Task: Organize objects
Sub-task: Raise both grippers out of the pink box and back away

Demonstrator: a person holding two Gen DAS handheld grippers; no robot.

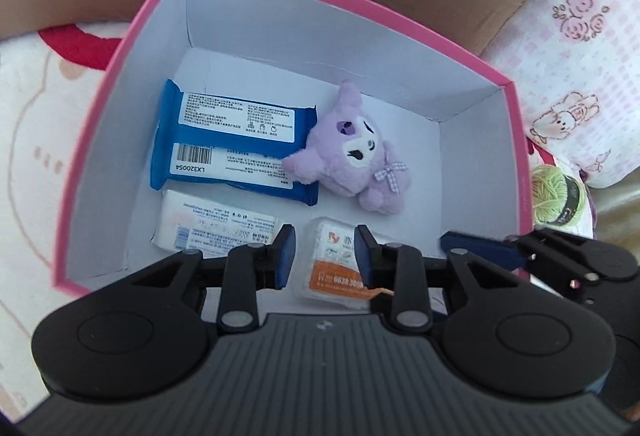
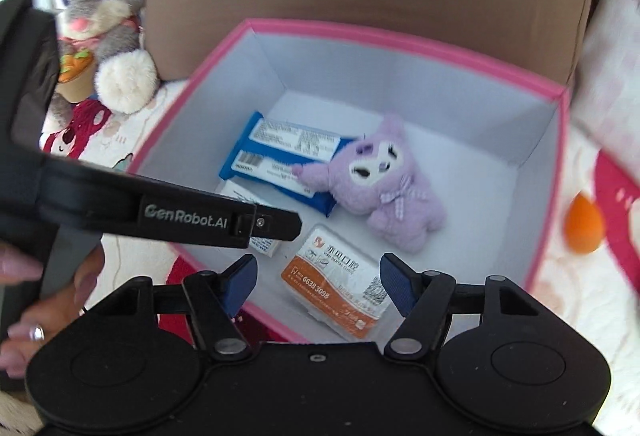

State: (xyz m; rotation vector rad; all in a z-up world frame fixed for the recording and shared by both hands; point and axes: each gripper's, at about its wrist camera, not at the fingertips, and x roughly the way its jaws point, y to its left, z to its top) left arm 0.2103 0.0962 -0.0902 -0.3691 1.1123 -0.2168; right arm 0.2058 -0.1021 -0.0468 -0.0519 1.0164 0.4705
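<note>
Both grippers hover over the pink box [image 1: 516, 139]. Left gripper [image 1: 326, 256] is narrow, empty; right gripper [image 2: 318, 286] is wide, empty. The orange-label pack [image 2: 336, 292], plush [image 2: 384, 179] and wipes [image 1: 236, 143] are inside. Risk: the crossing grippers collide, or a low pass clips the near rim.

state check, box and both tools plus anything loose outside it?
pink box: open, no lid on
blue wipes pack: flat in box
purple plush: lying face up, arm on the blue pack
orange-label packet: in box
left tool: open, empty
right tool: open, empty
green yarn: outside box
</note>
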